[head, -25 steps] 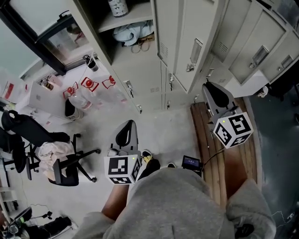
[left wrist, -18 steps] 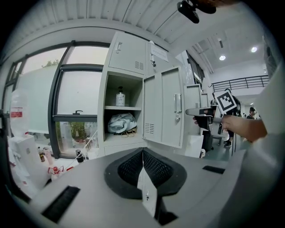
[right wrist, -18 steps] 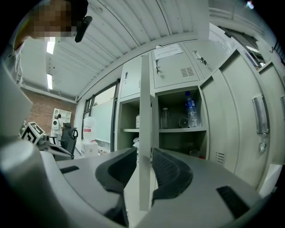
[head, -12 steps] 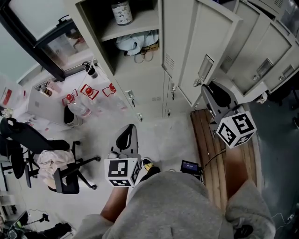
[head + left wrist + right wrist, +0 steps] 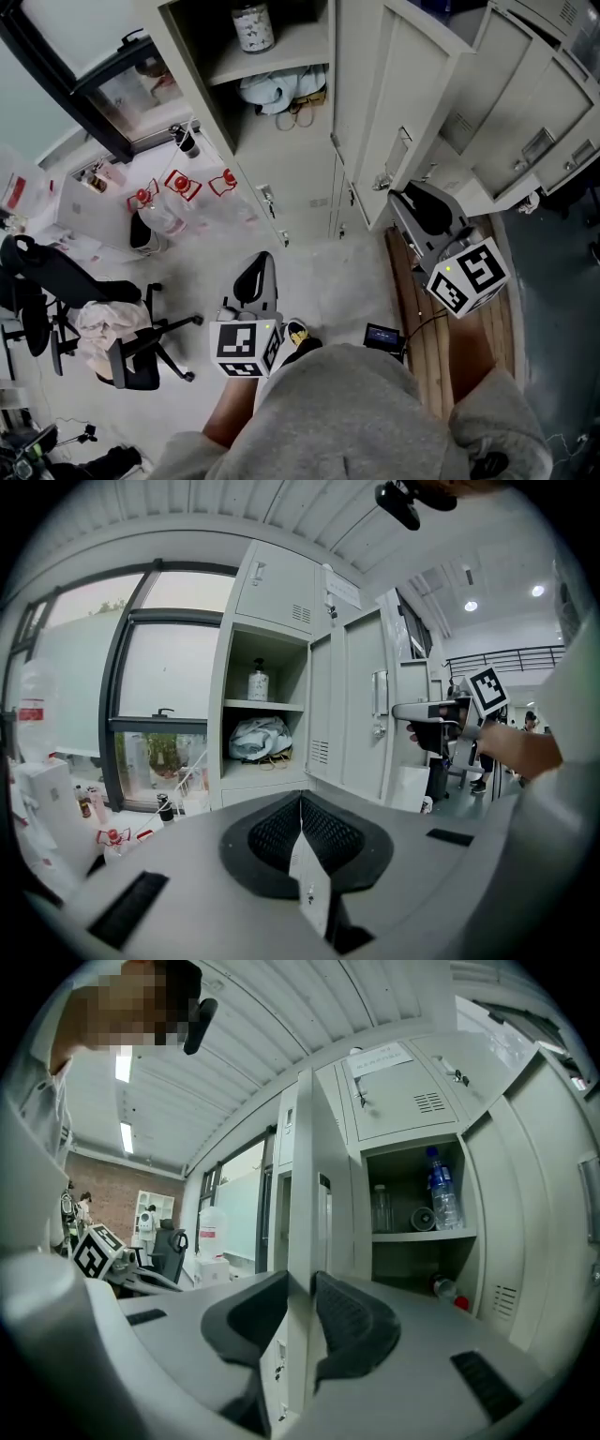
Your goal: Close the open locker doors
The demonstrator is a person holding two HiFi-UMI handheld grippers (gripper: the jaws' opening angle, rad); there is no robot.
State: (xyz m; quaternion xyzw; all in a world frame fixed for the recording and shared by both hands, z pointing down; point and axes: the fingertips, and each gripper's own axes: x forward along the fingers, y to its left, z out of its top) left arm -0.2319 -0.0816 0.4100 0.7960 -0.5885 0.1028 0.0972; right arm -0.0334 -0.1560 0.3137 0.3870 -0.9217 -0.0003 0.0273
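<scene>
- Ahead of the right tongs [image 5: 403, 199], the locker door [image 5: 412, 89] stands ajar, long axis vertical, free edge pointing at them.
- Right tongs have just been opening; the door edge sits between them, unpinched.
- Left tongs [image 5: 300, 803] are closed, empty.

Soft daylight from the window [image 5: 173, 658] and ceiling lamps [image 5: 123, 1065] lights everything evenly; shadows are faint, deepest inside the open locker [image 5: 291, 47]. Head view is sharp. Gripper views bulge at the edges, with black corners.
</scene>
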